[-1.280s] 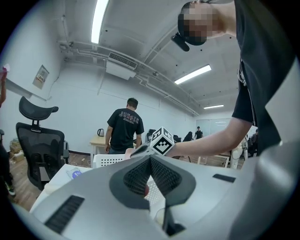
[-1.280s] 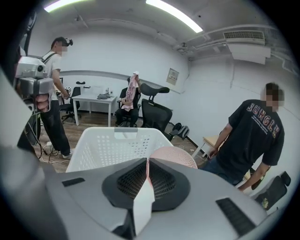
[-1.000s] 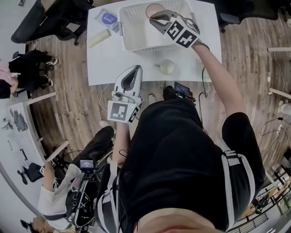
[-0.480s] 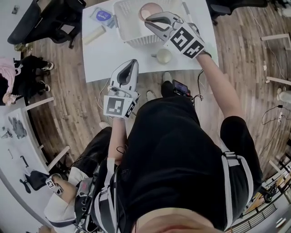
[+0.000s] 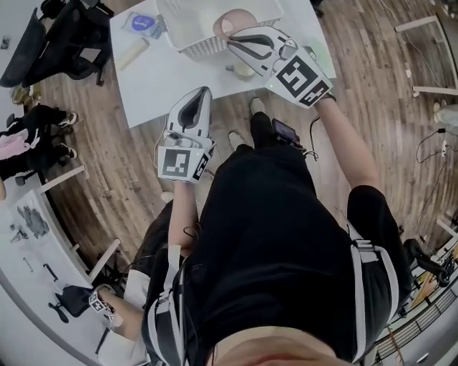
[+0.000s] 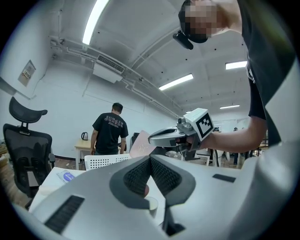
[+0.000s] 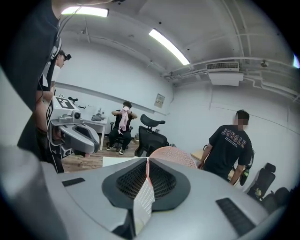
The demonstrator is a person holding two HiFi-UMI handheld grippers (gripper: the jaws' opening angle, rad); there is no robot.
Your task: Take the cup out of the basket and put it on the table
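One pink cup [image 5: 236,20], thin wall pinched in right gripper [image 5: 235,43], we're holding over basket [image 5: 187,34], tabletop [image 5: 154,78] next; left gripper [image 5: 195,107] closed, empty, we're keeping aside, leaving path clear.

The left tool [image 6: 150,158] fills the 6 o'clock edge, its two pads meeting at the tips with nothing between them. Just behind them a pale cup [image 6: 151,205] stands on the white counter [image 6: 51,175]. At 3 o'clock, near the middle, the right tool [image 6: 151,137] comes in on a bare forearm – its tips sit at the rim of a pink cup [image 6: 142,145], which hangs tilted above the white basket [image 6: 108,161]. A blue-labelled packet [image 6: 68,176] lies on the counter at 8 o'clock. Further out at 8 o'clock stands a black office chair [image 6: 27,150]. Toward 9 o'clock a person in a black T-shirt [image 6: 108,133] stands back-on.
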